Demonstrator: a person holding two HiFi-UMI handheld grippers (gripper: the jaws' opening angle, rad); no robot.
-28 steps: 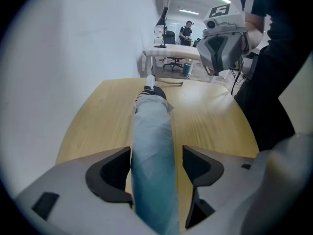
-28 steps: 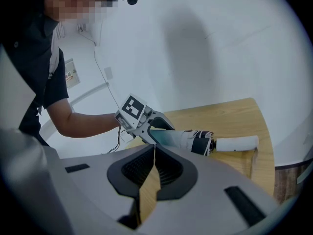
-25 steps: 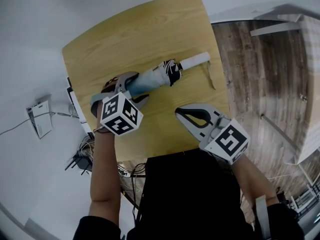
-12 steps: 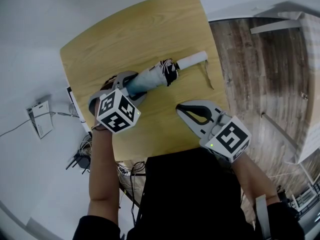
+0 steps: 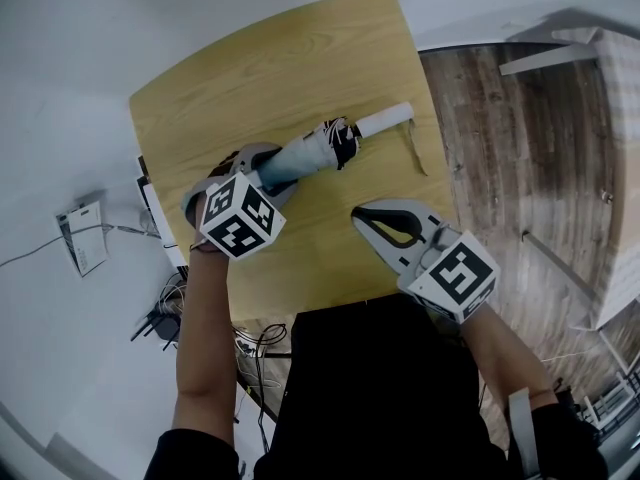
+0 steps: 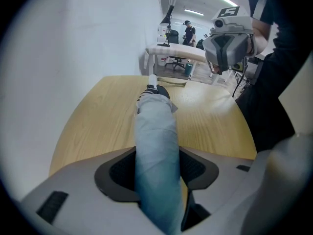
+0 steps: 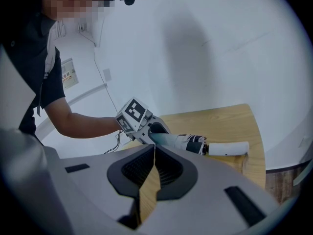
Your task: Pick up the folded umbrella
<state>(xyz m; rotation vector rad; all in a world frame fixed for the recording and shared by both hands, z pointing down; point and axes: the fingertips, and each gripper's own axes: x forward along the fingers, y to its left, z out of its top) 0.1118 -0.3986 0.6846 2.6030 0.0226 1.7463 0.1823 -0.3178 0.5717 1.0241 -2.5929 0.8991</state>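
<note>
The folded umbrella (image 5: 300, 156) lies on the round-cornered wooden table (image 5: 280, 58); it has light blue fabric, a black-and-white ruffled end and a white handle (image 5: 385, 120). My left gripper (image 5: 255, 168) points steeply down over its fabric end. Its jaws are closing, and both pads touch the fabric (image 6: 155, 131) that fills the gap between them. My right gripper (image 5: 365, 216) hovers near the table's front edge, apart from the umbrella (image 7: 181, 141), shut with nothing between its fingers. The right gripper view also shows the left gripper (image 7: 146, 126) at the umbrella.
The umbrella's wrist strap (image 5: 415, 148) trails on the table past the handle. Wooden floor (image 5: 520, 148) lies to the right with white furniture (image 5: 615, 168). Cables and a small box (image 5: 80, 233) sit on the floor at the left.
The left gripper's jaws have drawn in around the umbrella's fabric end. The umbrella and the right gripper have hardly moved.
</note>
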